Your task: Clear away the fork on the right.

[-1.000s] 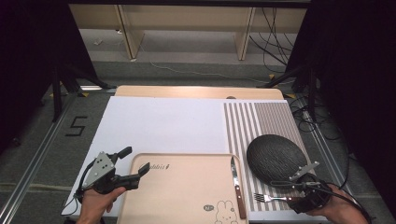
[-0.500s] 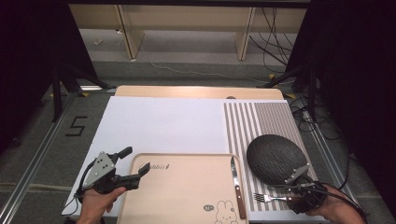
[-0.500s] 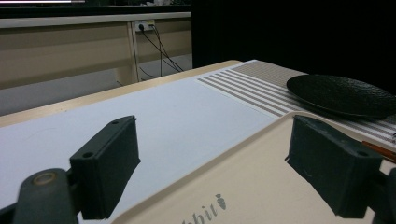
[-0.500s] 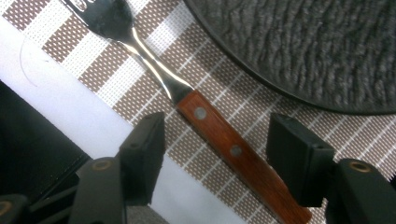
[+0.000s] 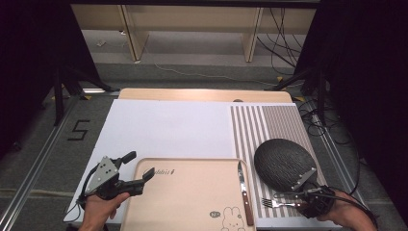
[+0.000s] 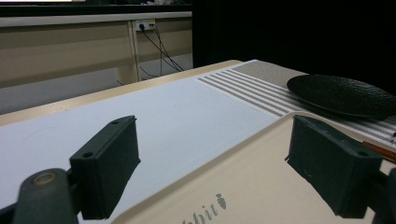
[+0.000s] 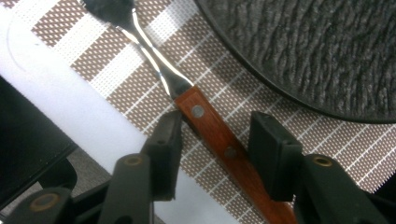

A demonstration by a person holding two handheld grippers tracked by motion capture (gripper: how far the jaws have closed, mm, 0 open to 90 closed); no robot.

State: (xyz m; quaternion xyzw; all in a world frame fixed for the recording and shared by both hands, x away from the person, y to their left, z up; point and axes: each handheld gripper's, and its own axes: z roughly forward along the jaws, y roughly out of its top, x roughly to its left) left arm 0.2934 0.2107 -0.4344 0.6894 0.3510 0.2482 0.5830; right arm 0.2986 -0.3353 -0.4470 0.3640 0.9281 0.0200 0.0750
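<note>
A fork (image 5: 275,202) with a wooden handle (image 7: 201,115) lies on the striped placemat (image 5: 269,127), just in front of a black textured plate (image 5: 283,163). My right gripper (image 7: 217,150) is open, one jaw on each side of the fork's handle with a gap at both sides. In the high view the right gripper (image 5: 294,200) sits at the near right. My left gripper (image 5: 139,165) is open wide at the left corner of a beige tray (image 5: 187,202), holding nothing. In the left gripper view the left gripper (image 6: 219,175) straddles the tray's rim (image 6: 243,144).
A knife (image 5: 244,192) with a wooden handle lies along the tray's right side. A white mat (image 5: 163,127) covers the left and middle of the table. The plate (image 6: 341,95) is far right in the left gripper view. Cables trail on the floor beyond.
My right gripper has slid a little to the left along the fork's handle. The left gripper has stayed put.
</note>
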